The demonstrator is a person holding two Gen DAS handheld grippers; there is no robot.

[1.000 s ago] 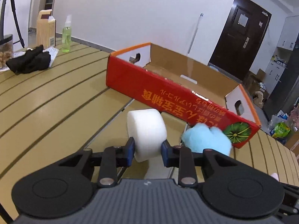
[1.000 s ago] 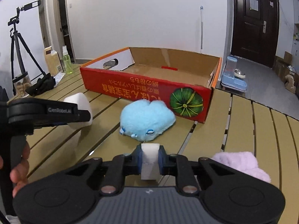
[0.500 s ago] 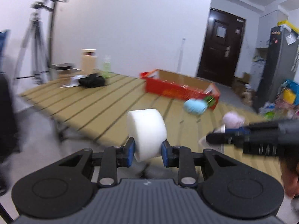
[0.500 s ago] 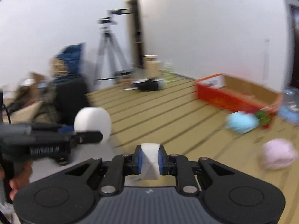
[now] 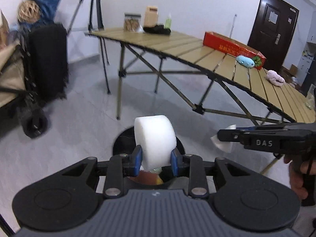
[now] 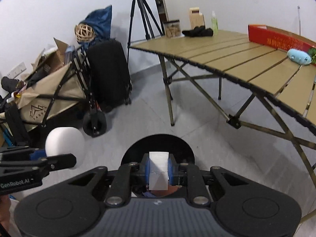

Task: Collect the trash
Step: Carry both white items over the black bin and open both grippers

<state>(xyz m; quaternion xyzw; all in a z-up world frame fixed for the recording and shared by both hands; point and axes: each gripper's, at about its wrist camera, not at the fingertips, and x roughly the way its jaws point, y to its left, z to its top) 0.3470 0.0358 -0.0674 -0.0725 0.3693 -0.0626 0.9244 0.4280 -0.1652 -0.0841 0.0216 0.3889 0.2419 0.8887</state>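
Note:
My left gripper [image 5: 156, 162] is shut on a white foam roll [image 5: 155, 140] and holds it over a round black trash bin [image 5: 123, 141] on the floor; coloured trash shows inside. My right gripper [image 6: 159, 170] is shut on a small white foam block [image 6: 158, 169] above the same bin [image 6: 158, 144]. The right gripper with its block [image 5: 224, 141] shows at the right of the left wrist view. The left gripper's roll [image 6: 64, 148] shows at the left of the right wrist view.
A folding slat table [image 5: 197, 49] stands behind, carrying a red cardboard box [image 5: 233, 48], a blue plush toy [image 5: 244, 61] and a pink cloth [image 5: 274, 78]. A black suitcase [image 6: 109, 71], a folding wagon [image 6: 49, 94] and a tripod [image 6: 141, 9] stand at the left.
Both grippers have swung away from the table and down over the black bin on the floor, each still holding its foam piece.

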